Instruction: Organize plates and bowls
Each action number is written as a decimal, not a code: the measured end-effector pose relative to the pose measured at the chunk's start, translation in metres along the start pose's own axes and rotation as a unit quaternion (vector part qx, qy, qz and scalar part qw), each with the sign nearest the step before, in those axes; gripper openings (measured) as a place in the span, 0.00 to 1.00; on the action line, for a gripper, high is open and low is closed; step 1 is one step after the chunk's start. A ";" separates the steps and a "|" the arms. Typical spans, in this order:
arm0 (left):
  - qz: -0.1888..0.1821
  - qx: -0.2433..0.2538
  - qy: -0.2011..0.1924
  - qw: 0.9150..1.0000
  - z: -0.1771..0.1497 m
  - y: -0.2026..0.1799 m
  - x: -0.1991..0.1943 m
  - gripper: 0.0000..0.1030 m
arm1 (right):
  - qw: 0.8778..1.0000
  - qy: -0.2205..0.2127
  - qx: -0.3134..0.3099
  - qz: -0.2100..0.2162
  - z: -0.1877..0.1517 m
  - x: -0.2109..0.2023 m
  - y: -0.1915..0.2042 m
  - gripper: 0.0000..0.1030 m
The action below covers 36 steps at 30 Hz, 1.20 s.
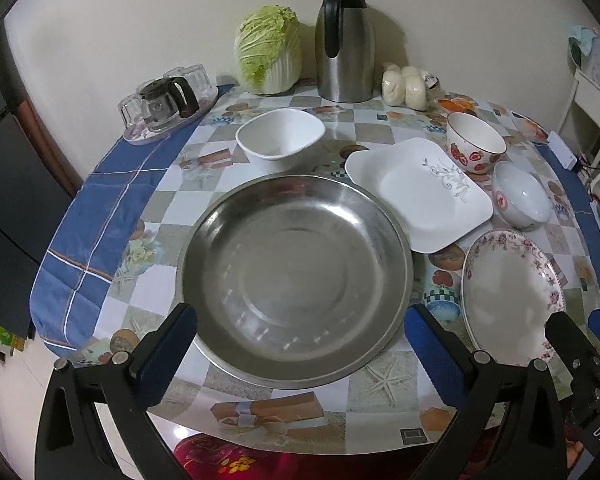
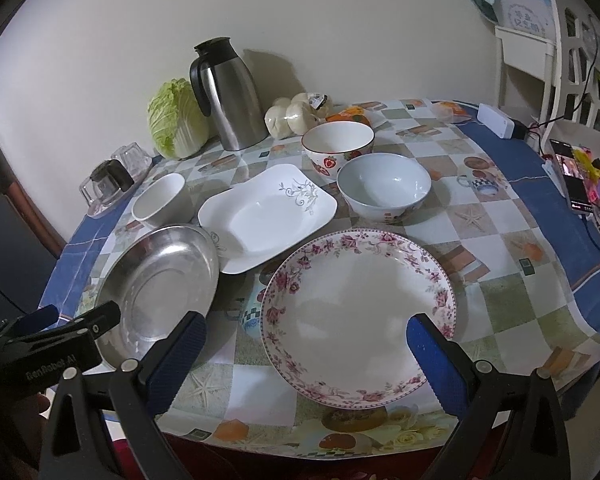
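Nearest, left gripper (image 1: 300, 354): fingers spread wide, holding nothing, poised over the near rim of the steel pan (image 1: 296, 280). Right gripper (image 2: 306, 356): fingers likewise wide apart and empty, framing the near edge of the floral plate (image 2: 358, 316).

Steel pan: large, shallow, empty, at the near edge of the surface (image 1: 380, 380), left of the floral plate and apart from it.

Floral plate: round, pink-flowered rim, empty, close to the near edge.

Square plate (image 2: 266, 222): white, grey scroll motif; one corner lies at or over the pan's rim.

Square bowl (image 1: 280, 136): white, behind the pan.

White bowl (image 2: 384, 188) and strawberry bowl (image 2: 338, 150): behind the floral plate, just beside each other.

Farthest, by the wall: cabbage (image 1: 270, 54), steel jug (image 1: 344, 42), bagged buns (image 1: 404, 86), glass set on tray (image 1: 166, 100).

Step, as judged: start of sorting; nothing stacked yet. Next move probably calls for gripping a plate by its thin rim, a shallow, slip-prone hold.

Room: open cloth lies right of the floral plate; the middle is crowded, and the near edge leaves little margin.
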State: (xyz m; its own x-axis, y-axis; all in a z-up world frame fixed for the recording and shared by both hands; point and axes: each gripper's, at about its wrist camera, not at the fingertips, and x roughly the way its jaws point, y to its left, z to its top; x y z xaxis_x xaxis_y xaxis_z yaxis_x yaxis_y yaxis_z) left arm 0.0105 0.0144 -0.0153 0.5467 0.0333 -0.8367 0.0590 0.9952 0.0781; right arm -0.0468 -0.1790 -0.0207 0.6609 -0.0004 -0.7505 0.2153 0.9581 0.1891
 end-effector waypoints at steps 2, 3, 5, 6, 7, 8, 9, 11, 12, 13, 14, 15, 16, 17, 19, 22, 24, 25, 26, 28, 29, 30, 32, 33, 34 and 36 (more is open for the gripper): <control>0.001 0.003 -0.003 1.000 0.000 -0.002 -0.001 1.00 | 1.000 0.004 0.000 0.001 0.000 0.001 0.000 0.99; 0.005 0.005 -0.005 1.000 0.001 -0.003 -0.002 1.00 | 1.000 0.006 -0.001 0.000 -0.001 0.002 0.000 0.99; 0.010 0.008 -0.009 1.000 0.000 -0.005 -0.003 1.00 | 1.000 0.005 -0.003 0.001 0.000 0.002 0.001 0.99; 0.011 0.010 -0.011 1.000 0.001 -0.005 -0.003 1.00 | 1.000 0.004 -0.004 0.000 0.000 0.001 0.001 0.99; 0.013 0.011 -0.012 1.000 0.001 -0.006 -0.003 1.00 | 1.000 0.003 -0.004 0.001 0.000 0.001 0.001 0.99; 0.013 0.012 -0.013 1.000 0.001 -0.005 -0.003 1.00 | 1.000 0.003 -0.005 -0.001 0.000 0.001 0.002 0.99; 0.014 0.012 -0.012 1.000 0.001 -0.006 -0.003 1.00 | 1.000 0.003 -0.005 -0.004 0.000 0.002 0.002 0.99; 0.015 0.012 -0.011 1.000 0.001 -0.005 -0.002 1.00 | 1.000 0.004 -0.004 -0.005 0.000 0.003 0.002 0.99; 0.016 0.011 -0.011 1.000 0.001 -0.005 -0.002 1.00 | 1.000 0.005 -0.003 -0.007 0.000 0.003 0.001 0.99; 0.016 0.011 -0.011 1.000 0.001 -0.004 -0.002 1.00 | 1.000 0.006 -0.003 -0.008 0.000 0.004 0.001 0.99; 0.016 0.011 -0.011 1.000 0.001 -0.004 -0.002 1.00 | 1.000 0.006 -0.003 -0.010 0.000 0.004 0.001 0.99; 0.016 0.011 -0.011 1.000 0.001 -0.004 -0.002 1.00 | 1.000 0.007 -0.003 -0.011 0.000 0.004 0.001 0.99; 0.016 0.011 -0.011 1.000 0.001 -0.004 -0.002 1.00 | 1.000 0.007 -0.003 -0.014 0.000 0.004 0.001 0.99; 0.016 0.011 -0.010 1.000 0.001 -0.004 -0.002 1.00 | 1.000 0.007 -0.003 -0.015 0.000 0.004 0.001 0.99; 0.015 0.009 -0.008 1.000 0.001 -0.003 -0.002 1.00 | 1.000 0.007 -0.003 -0.017 0.000 0.004 0.001 0.99; 0.011 0.003 -0.005 1.000 0.001 -0.001 -0.001 1.00 | 1.000 0.007 -0.003 -0.020 0.000 0.004 0.001 0.99; 0.010 -0.002 -0.004 1.000 0.001 0.001 -0.001 1.00 | 1.000 0.007 -0.003 -0.019 0.000 0.004 0.002 0.99; 0.009 -0.004 -0.003 1.000 0.001 0.002 0.000 1.00 | 1.000 0.007 -0.004 -0.020 0.000 0.004 0.002 0.99; 0.008 -0.005 -0.002 1.000 0.001 0.002 0.001 1.00 | 1.000 0.006 -0.005 -0.021 0.000 0.004 0.002 0.99; 0.005 -0.005 0.002 1.000 0.001 0.002 0.002 1.00 | 1.000 0.002 -0.007 -0.021 0.000 0.002 0.003 0.99; 0.004 -0.006 0.002 1.000 0.001 0.002 0.002 1.00 | 1.000 0.000 -0.009 -0.021 0.000 0.002 0.004 0.99; 0.003 -0.006 0.000 1.000 0.001 0.003 0.002 1.00 | 1.000 -0.001 -0.010 -0.022 0.001 0.002 0.004 0.99; 0.003 -0.005 -0.003 1.000 0.002 0.003 0.001 1.00 | 1.000 0.001 -0.011 -0.024 0.001 0.003 0.005 0.99; 0.005 -0.005 -0.002 1.000 0.002 0.004 0.001 1.00 | 1.000 0.002 -0.010 -0.025 0.000 0.003 0.006 0.99; 0.006 -0.005 -0.001 1.000 0.002 0.004 0.002 1.00 | 1.000 0.001 -0.011 -0.026 0.000 0.003 0.006 0.99; 0.007 -0.008 0.003 1.000 0.002 0.005 0.003 1.00 | 1.000 -0.002 -0.013 -0.025 0.000 0.002 0.007 0.99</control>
State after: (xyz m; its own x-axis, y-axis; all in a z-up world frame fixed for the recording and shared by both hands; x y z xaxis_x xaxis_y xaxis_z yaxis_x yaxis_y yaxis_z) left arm 0.0143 0.0190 -0.0168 0.5427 0.0485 -0.8385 0.0383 0.9959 0.0824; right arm -0.0442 -0.1719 -0.0207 0.6529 -0.0505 -0.7558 0.2295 0.9641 0.1337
